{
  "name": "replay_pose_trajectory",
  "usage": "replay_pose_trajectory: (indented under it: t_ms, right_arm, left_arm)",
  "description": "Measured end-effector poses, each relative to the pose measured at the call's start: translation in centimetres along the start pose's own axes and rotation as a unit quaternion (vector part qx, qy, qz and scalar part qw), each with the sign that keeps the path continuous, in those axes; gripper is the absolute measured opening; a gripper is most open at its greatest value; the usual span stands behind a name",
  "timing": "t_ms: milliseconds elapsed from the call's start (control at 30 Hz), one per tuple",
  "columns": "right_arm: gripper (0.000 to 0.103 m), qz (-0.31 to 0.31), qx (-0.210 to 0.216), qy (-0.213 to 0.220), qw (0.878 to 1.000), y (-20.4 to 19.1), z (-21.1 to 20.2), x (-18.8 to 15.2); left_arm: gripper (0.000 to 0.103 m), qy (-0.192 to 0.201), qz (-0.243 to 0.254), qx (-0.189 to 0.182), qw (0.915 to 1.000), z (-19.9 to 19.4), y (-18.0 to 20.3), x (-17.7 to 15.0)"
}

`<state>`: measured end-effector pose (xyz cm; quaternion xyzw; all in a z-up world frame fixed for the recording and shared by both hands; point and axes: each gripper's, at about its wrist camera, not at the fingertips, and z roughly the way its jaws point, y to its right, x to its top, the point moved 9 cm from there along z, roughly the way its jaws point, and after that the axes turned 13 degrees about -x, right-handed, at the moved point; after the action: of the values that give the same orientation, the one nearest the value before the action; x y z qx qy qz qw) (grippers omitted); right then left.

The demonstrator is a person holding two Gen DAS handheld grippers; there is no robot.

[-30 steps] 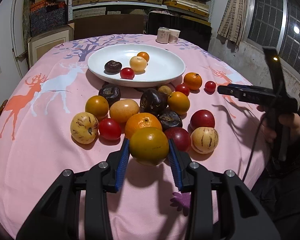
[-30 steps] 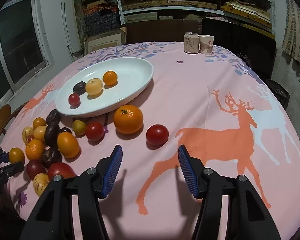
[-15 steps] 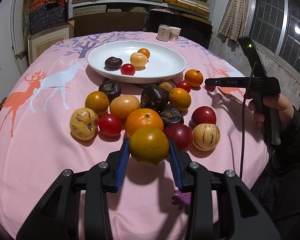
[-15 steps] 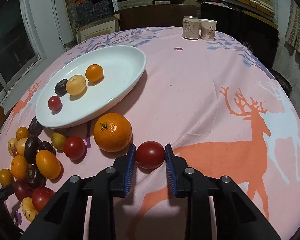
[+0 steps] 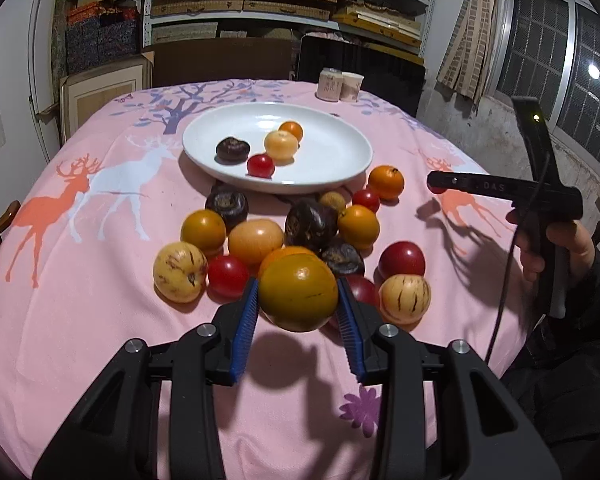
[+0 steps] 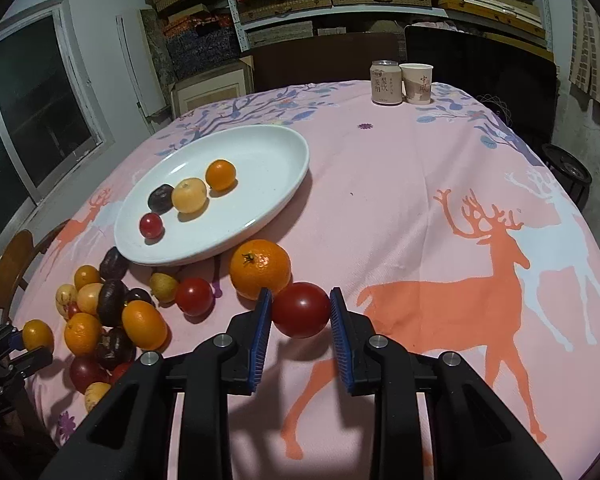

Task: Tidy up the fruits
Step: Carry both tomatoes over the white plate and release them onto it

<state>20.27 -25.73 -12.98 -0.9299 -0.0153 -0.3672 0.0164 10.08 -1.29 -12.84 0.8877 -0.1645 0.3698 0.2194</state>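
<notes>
Pink deer-print cloth (image 6: pixel 400 184) covers the round table, with shelves of boxes behind. Between the blue pads of the right gripper (image 6: pixel 301 314) sits a red tomato (image 6: pixel 301 310), pinched at its widest girth and seemingly just clear of the cloth, with its shadow below it; the jaws are narrow and pressed on it from both sides. It looks light, smooth-skinned and soft enough to bruise or split, so a gentle squeeze across the middle, as now, seems right; gripped nearer the top it would likely squirt out. An orange (image 6: pixel 260 268) lies just behind it, touching or nearly so. The left gripper (image 5: pixel 298 306) likewise holds an amber tomato (image 5: pixel 298 293) off the cloth, jaws narrow on its flanks; it is larger and probably firmer, but just as slick. Beyond it lies the loose heap of fruit (image 5: pixel 284 236), and further back the white plate (image 5: pixel 352 160) with four pieces already in it, where both held fruits presumably belong. A can (image 6: pixel 386 82) and a paper cup (image 6: pixel 418 83) stand at the far edge. Compared with a second ago, the right jaws, then wide open and short of the red tomato, have come forward and closed on it, and the fruit has begun to lift; half a second ago it was already between the pads but resting on the cloth. The left hold is unchanged, the amber tomato in the same grip over the same spot.
</notes>
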Motion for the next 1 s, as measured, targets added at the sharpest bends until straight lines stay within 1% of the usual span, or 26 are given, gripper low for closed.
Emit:
replay_pose_trajectory:
  t_ms: [167,267,367,467,600,667,700,833,900,933,967,1000]
  right_arm:
    - [0.029,0.012,0.035,0.038,0.999,-0.5,-3.3,2.0]
    - [0.029,0.016,0.043,0.064,0.997,-0.7,-4.8,3.4]
    - [0.029,0.014,0.046,0.084,0.995,-1.1,-5.4,5.2]
    - [0.029,0.009,0.046,0.097,0.994,-2.0,-4.9,7.4]
    - [0.029,0.005,0.047,0.097,0.994,-3.7,-2.2,9.6]
    - [0.029,0.002,0.046,0.078,0.996,-4.8,0.3,10.2]
    - [0.029,-0.001,0.044,0.068,0.997,-5.2,1.5,10.4]
    - [0.03,-0.026,0.025,0.033,0.999,-6.8,6.2,10.7]
    - [0.03,-0.042,0.02,0.028,0.999,-7.5,7.3,10.9]
    - [0.031,-0.051,0.02,0.022,0.998,-7.9,7.8,10.9]
    - [0.038,-0.057,0.019,0.021,0.998,-8.2,8.0,10.8]
    - [0.041,-0.06,0.017,0.023,0.998,-8.4,8.1,10.8]
  left_arm:
    - [0.037,0.014,0.016,0.004,0.9998,-0.4,0.4,2.0]
    - [0.037,0.022,0.023,0.001,0.9995,-0.4,0.4,4.0]
    - [0.037,0.03,0.051,0.019,0.9981,-0.1,0.1,6.9]
    - [0.037,0.033,0.052,0.014,0.998,0.8,-0.5,10.0]
    - [0.037,0.029,0.046,0.02,0.9983,4.3,-2.4,14.6]
    - [0.037,0.02,0.035,0.024,0.9989,6.5,-3.8,16.4]
    - [0.037,0.008,0.024,0.021,0.9995,8.1,-4.6,17.1]
    - [0.038,-0.033,-0.009,0.026,0.9991,13.2,-7.6,18.7]
    - [0.038,-0.05,-0.029,0.035,0.9977,15.1,-9.2,19.0]
    - [0.038,-0.055,-0.038,0.034,0.9972,15.6,-9.7,18.9]
    - [0.042,-0.058,-0.047,0.031,0.9967,16.0,-10.0,18.9]
    - [0.05,-0.059,-0.054,0.029,0.9963,16.1,-10.2,18.9]
